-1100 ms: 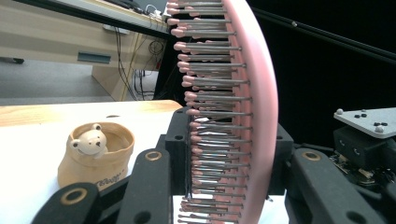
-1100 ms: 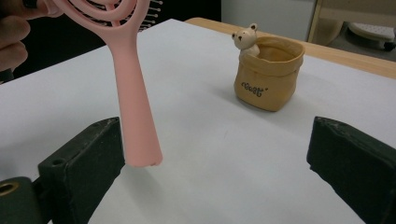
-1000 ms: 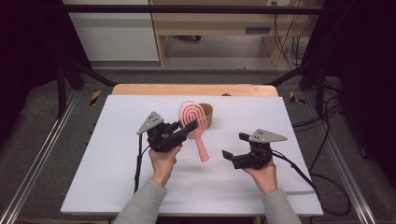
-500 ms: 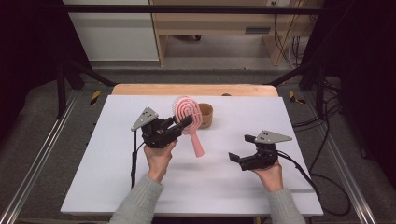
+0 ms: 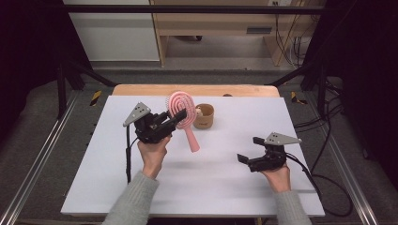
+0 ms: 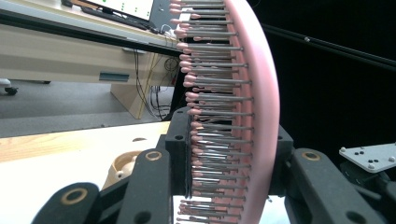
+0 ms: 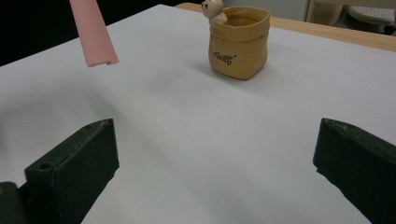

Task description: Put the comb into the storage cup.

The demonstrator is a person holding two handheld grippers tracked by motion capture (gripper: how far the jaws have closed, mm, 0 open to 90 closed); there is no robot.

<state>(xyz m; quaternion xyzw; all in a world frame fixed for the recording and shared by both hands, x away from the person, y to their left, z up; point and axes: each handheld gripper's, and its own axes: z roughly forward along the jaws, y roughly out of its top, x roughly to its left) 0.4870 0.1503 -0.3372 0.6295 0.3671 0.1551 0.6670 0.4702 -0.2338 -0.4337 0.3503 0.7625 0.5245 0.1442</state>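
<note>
The left gripper [image 5: 176,118] is squeezed tight on the head of a pink hairbrush [image 5: 184,117] and holds it up in the air above the white table [image 5: 141,197]. The brush handle points down toward the table, and it does not touch it. Just behind the brush sits a small tan pot [image 5: 204,116] with a tiny bear on its rim. The right gripper [image 5: 248,149] is well off to the side, low over the table, its jaws wide apart with nothing in them.

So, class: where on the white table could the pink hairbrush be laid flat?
Bare patches: the white table left of the left tongs, and between hairbrush and right tongs. Crowded: around the tan pot.
</note>
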